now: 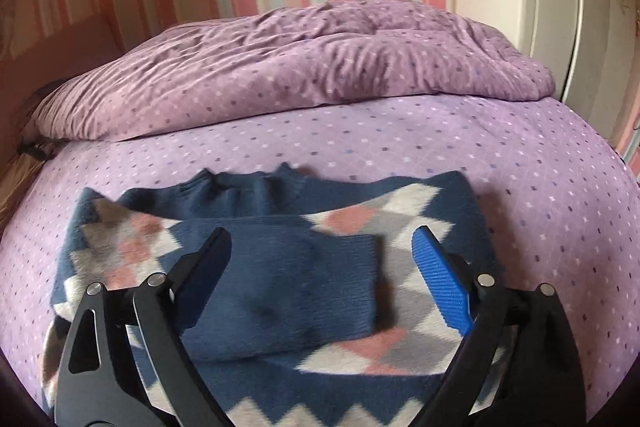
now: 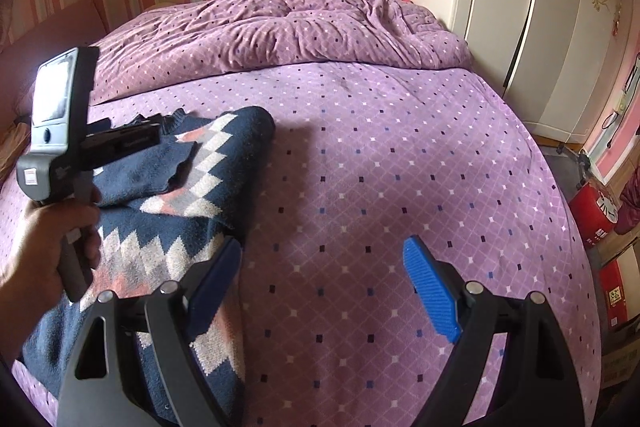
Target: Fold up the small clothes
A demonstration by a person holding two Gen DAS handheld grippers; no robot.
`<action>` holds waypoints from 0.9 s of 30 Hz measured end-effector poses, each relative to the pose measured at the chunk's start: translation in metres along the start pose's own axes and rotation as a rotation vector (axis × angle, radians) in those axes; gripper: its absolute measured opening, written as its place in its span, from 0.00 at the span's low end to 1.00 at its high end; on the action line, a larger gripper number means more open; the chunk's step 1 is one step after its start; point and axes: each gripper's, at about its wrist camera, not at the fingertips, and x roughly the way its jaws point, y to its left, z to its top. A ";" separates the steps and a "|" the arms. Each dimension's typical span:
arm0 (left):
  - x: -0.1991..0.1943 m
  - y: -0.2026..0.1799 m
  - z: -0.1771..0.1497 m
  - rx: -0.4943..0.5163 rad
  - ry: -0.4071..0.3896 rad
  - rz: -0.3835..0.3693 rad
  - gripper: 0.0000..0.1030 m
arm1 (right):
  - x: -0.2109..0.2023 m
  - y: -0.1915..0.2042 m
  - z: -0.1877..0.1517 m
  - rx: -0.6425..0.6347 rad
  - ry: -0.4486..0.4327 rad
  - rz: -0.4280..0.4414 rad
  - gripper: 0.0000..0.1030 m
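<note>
Both hand-held grippers gape empty; only the right view shows the sweater's [image 2: 168, 195] bare bedspread [image 2: 400, 187] side.

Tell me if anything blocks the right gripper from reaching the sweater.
Nothing visible does. The right gripper hangs open over bare bedsheet, and the sweater lies directly to its left with its edge by the left finger. The left gripper, also open, hovers over the folded sleeve.

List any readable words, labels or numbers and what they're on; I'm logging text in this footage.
None can be read for sure.
Red boxes: white characters, too blurred to read.
Left gripper body, seen from the right wrist: small red-and-white sticker, too small to read.
Wardrobe: round red emblem and gold scrollwork, no legible words.
Sweater: pattern only, no text.
</note>
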 end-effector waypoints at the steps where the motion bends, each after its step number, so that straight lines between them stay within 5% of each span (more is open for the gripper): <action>1: 0.000 0.008 -0.002 -0.002 0.000 0.006 0.88 | -0.002 0.001 0.000 0.000 0.000 -0.002 0.82; 8: -0.026 0.072 -0.028 -0.048 0.012 0.022 0.88 | -0.030 0.012 -0.005 0.005 -0.013 0.011 0.82; 27: -0.275 0.179 -0.154 -0.042 0.000 0.029 0.97 | -0.174 0.127 -0.115 -0.018 -0.029 0.069 0.82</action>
